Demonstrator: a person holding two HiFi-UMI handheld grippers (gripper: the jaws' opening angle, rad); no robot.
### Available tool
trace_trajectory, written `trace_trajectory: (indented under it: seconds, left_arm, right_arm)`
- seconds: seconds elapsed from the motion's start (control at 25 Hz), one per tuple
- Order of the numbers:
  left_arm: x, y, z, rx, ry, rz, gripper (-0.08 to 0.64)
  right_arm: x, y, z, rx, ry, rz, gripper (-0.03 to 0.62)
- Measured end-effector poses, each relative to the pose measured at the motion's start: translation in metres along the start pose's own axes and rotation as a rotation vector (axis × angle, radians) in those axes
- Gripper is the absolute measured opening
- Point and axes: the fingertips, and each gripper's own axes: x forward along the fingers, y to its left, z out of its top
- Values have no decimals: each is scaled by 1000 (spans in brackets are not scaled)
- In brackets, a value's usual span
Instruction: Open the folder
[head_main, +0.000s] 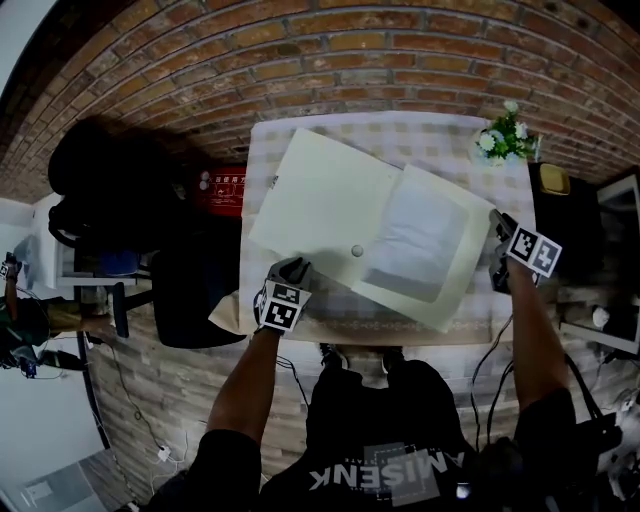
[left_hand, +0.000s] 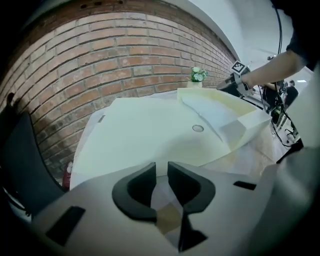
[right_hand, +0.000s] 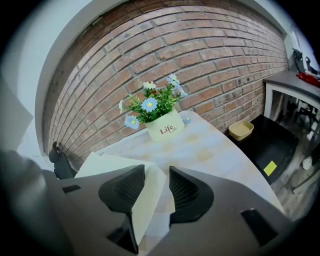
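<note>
A cream folder (head_main: 330, 205) lies spread open on the checked tablecloth (head_main: 430, 135). Its cover flap is turned out to the left, and a white sheet (head_main: 420, 240) shows in the right half. A round snap (head_main: 357, 251) sits near the fold. My left gripper (head_main: 293, 268) is at the flap's near edge. Its jaws (left_hand: 161, 170) are drawn almost together, and only cloth shows through the slit; the cover (left_hand: 150, 135) lies just past the tips. My right gripper (head_main: 497, 245) is at the folder's right edge, shut on a cream corner (right_hand: 145, 200) that stands between the pads (right_hand: 157, 172).
A white pot of flowers (head_main: 505, 140) (right_hand: 162, 127) stands at the table's far right corner. A yellow dish (head_main: 553, 180) sits on a black stand to the right. Left of the table are a black chair (head_main: 195, 290) and a red box (head_main: 222, 190). A brick wall runs behind.
</note>
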Motion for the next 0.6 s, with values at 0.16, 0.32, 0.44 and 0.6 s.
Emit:
trace_trajectory:
  seconds: [0.16,0.32,0.44,0.6]
  left_arm:
    - [-1,2,3,-26,-3,-55,83]
    - [-3,4,6,-40,-20,-77,92]
    - [-5,0,6,-43,-54,-96,125]
    - [-3,-10,5,-20,-66,-115,258]
  right_arm:
    - [0,-1,-1,7,-1,-20,184]
    - [0,-1,-1,19,1,-29,184]
    - [-1,-1,-2,45,-9,-41,186]
    - [-2,-1,-1,66,-40,-67,186]
